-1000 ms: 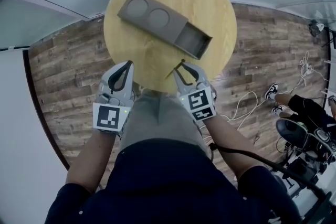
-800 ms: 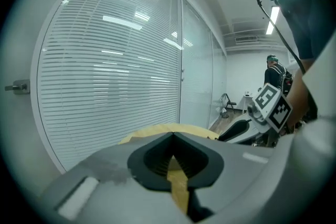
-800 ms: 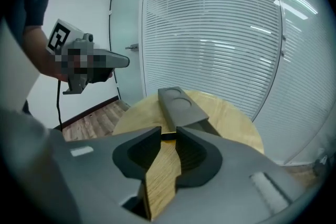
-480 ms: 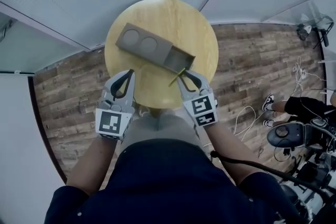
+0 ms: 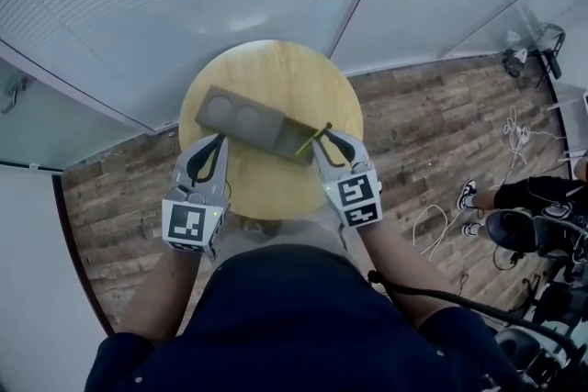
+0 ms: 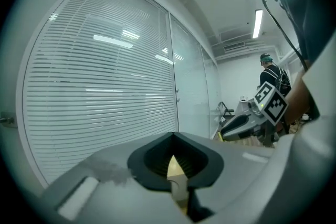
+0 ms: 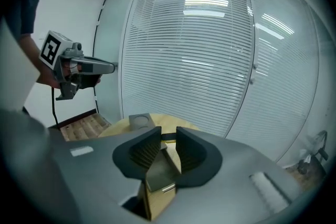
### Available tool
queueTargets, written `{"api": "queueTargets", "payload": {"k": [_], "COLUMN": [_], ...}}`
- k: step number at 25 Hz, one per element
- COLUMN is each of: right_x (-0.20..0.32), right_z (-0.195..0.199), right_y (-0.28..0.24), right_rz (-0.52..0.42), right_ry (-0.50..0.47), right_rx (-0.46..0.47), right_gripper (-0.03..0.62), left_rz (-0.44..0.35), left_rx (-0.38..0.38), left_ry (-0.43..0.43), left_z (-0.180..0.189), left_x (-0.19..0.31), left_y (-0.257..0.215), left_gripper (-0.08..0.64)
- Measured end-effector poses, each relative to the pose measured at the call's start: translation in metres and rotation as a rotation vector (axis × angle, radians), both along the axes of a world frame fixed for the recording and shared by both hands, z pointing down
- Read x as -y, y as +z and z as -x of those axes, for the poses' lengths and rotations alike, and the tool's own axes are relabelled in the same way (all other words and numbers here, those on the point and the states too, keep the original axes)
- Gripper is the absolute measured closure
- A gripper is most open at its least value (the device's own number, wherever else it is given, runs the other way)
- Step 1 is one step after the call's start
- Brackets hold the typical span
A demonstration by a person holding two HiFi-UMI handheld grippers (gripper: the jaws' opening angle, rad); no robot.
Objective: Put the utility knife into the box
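The grey box (image 5: 250,120) lies on the round wooden table (image 5: 276,73), with two round holes at its left and an open compartment at its right end. My right gripper (image 5: 322,140) is shut on the yellowish utility knife (image 5: 313,139), which slants over the compartment's right edge. In the right gripper view the knife (image 7: 157,178) sits between the black pads (image 7: 144,152), with the box (image 7: 140,121) ahead. My left gripper (image 5: 219,142) hovers shut and empty over the table's near left, by the box's front side. Its pads (image 6: 157,160) meet.
Glass walls with blinds stand close behind the table. Wood-plank floor (image 5: 119,197) surrounds it. At the right are another person's shoes (image 5: 471,196), loose cables (image 5: 424,197) and dark equipment (image 5: 542,234). My left gripper (image 7: 79,68) shows in the right gripper view.
My right gripper has carried the knife from the table's near edge up to the box's open compartment. The left gripper has moved forward beside the box. The head view has tilted up.
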State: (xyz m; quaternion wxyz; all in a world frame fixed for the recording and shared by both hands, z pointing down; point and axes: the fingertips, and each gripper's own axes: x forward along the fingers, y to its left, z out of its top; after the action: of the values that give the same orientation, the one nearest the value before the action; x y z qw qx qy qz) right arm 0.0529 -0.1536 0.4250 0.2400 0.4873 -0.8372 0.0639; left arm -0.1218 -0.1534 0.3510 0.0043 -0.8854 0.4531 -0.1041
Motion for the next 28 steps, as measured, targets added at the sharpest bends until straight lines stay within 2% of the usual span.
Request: {"api": "queueTargets", "payload": {"k": [17, 28], "right_x": [0.038, 0.035], "right_z": [-0.030, -0.024], "right_y": [-0.001, 0.026], "right_rz": [-0.004, 0.061], "right_ry": [0.038, 0.031], "right_rx": [0.022, 0.057], "right_gripper": [0.495, 0.495], "left_rz": [-0.005, 0.058], "left_rx": [-0.004, 0.002], "left_ry": [0.046, 0.056], "left_z": [-0.046, -0.061], "left_x": [0.048, 0.058], "left_y": [-0.005, 0.012], "left_gripper": [0.557, 0.557]}}
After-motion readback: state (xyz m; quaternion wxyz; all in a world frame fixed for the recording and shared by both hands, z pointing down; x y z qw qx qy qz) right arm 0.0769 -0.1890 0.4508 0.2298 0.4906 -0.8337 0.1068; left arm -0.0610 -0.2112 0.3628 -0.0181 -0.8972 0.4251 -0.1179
